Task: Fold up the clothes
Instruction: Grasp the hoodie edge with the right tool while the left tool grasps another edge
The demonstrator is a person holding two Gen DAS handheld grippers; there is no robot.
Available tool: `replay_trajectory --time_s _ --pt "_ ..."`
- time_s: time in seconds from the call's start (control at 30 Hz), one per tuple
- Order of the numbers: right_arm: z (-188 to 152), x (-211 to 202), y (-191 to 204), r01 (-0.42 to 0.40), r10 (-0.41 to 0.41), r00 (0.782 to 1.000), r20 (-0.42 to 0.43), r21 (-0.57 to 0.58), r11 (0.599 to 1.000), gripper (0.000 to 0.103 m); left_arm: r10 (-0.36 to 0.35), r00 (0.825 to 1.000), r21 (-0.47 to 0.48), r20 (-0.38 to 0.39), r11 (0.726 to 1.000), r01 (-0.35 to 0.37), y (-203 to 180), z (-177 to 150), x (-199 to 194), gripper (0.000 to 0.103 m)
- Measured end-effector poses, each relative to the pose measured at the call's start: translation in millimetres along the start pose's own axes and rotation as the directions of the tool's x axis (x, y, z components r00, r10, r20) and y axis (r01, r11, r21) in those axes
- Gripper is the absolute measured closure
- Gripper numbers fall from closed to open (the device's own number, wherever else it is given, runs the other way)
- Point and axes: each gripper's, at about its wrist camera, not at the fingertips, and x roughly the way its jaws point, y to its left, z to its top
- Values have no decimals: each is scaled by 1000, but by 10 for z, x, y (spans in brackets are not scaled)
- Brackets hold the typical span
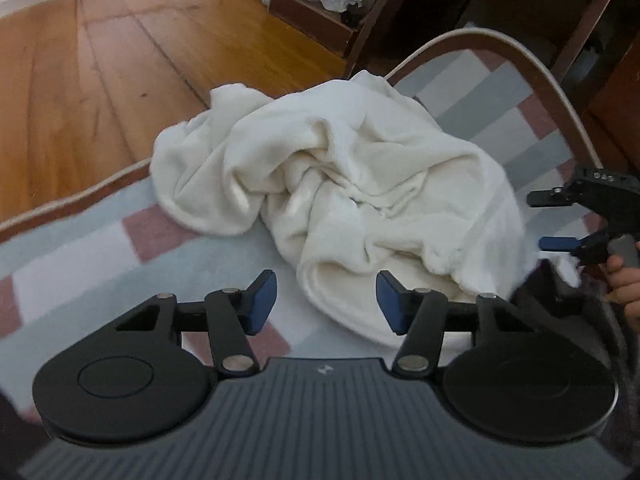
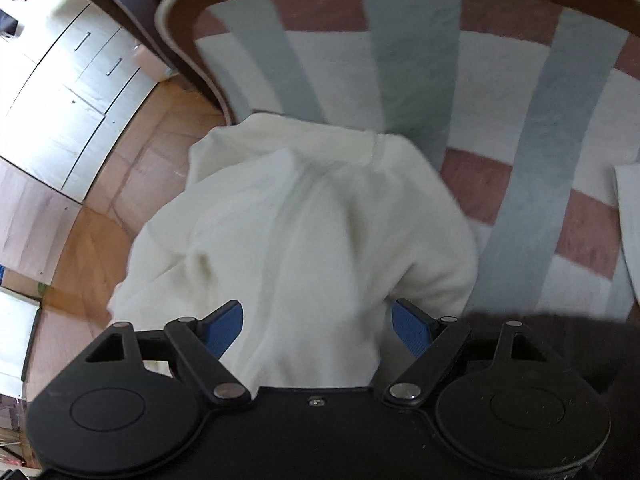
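On the checked rug (image 1: pixel 100 248), right at its edge by the wood floor (image 1: pixel 80 80), the white garment (image 1: pixel 340 184) sits crumpled, not folded. Left gripper (image 1: pixel 326 300) and right gripper (image 2: pixel 316 328) both have fingers apart, probably hunting for an edge.

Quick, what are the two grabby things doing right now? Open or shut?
Left hand-held gripper: open, holding nothing, just short of the white garment.
Right hand-held gripper: open, the garment between its fingers, not clamped.
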Motion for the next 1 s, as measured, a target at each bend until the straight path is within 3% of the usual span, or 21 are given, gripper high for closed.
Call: replay_trajectory --time_s 0.07,0.13,0.17,0.2,0.23,0.27,0.3,0.37,0.43,0.5,0.53,0.6,0.63,0.67,0.7,0.77,0.8,0.83,0.9,0.93,1.0 --pt "50 69 -20 -27 27 1000 -3 -26 999 23 -11 1000 35 20 999 11 -19 49 154 49" --pt "66 106 -7 -53 53 999 -1 -72 996 60 -30 999 77 36 997 27 -56 98 288 55" --pt "74 125 0 -66 66 998 -1 -95 993 67 -24 999 105 40 994 20 -88 129 356 62" --pt "82 143 7 -78 79 997 -1 -118 990 73 -12 999 135 40 991 6 -127 160 422 69" --pt "90 162 14 -91 92 996 -1 -141 986 73 0 999 164 41 986 -7 -166 191 488 87" --pt "98 180 21 -103 105 995 -1 -164 981 73 12 999 186 40 982 -19 -204 226 549 89" --pt "106 192 35 -107 109 994 2 -192 976 71 19 999 196 41 980 -27 -225 263 594 89" --pt "131 195 107 -58 68 997 30 -255 965 58 26 998 185 53 982 -36 -218 349 666 89" --pt "179 241 137 -54 63 998 26 -260 964 21 42 997 166 67 985 -53 -195 442 739 89" --pt "245 322 99 -91 95 995 10 -212 973 13 65 995 118 81 990 -74 -123 541 814 89" --pt "274 363 73 -109 111 994 2 -186 977 13 59 995 77 79 995 -65 -66 590 856 86" --pt "314 470 -11 -142 141 990 -13 -127 982 13 8 998 -38 57 999 -6 82 683 957 68" --pt "342 572 -43 -146 145 989 -18 -104 984 13 -54 998 -121 33 991 58 171 719 1036 40" --pt "348 663 -58 -143 143 990 -17 -82 986 13 -137 990 -220 19 966 138 263 742 1128 17" --pt "343 746 -70 -146 145 989 -14 -57 988 13 -193 981 -297 26 935 192 322 744 1196 12" --pt "316 861 -53 -157 157 988 -11 -28 987 17 -209 977 -349 35 914 208 336 754 1303 2" --pt "298 870 -5 -165 165 986 -8 -47 985 32 -211 977 -367 36 906 209 335 763 1357 2" --pt "286 851 67 -166 166 986 -7 -87 982 43 -162 987 -332 5 931 155 278 775 1414 4" --pt "246 765 173 -159 161 987 9 -142 977 58 16 997 -175 -81 984 -30 92 804 1530 49" --pt "222 708 215 -152 158 987 22 -162 975 68 98 991 -65 -86 992 -104 -45 805 1551 57" --pt "101 546 358 -124 144 988 56 -262 957 81 172 985 56 -17 984 -171 -237 746 1409 71"
